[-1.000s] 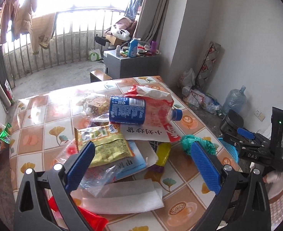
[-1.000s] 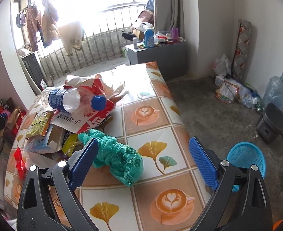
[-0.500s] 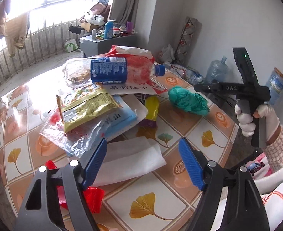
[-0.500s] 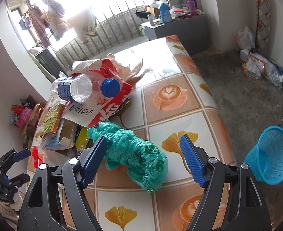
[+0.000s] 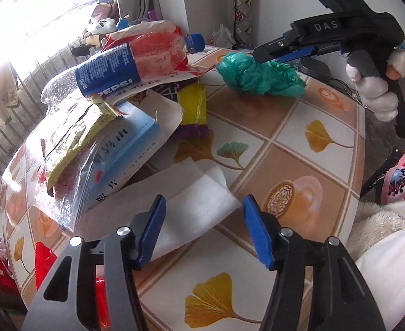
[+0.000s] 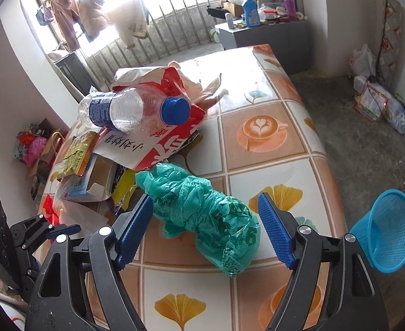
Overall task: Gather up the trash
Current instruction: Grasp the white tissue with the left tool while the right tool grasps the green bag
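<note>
Over the near table edge [image 5: 326,127], left gripper [image 5: 202,229] closing around white tissue [image 5: 191,209], seemingly untouched; right gripper [image 6: 205,231] spread astride green bag [image 6: 202,215].

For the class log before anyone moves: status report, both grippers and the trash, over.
Left gripper open, jaws just been closing, white tissue between them, not pinched. Right gripper open, straddling green plastic bag. Blue basket on floor beyond table edge. Nothing blocking.
</note>
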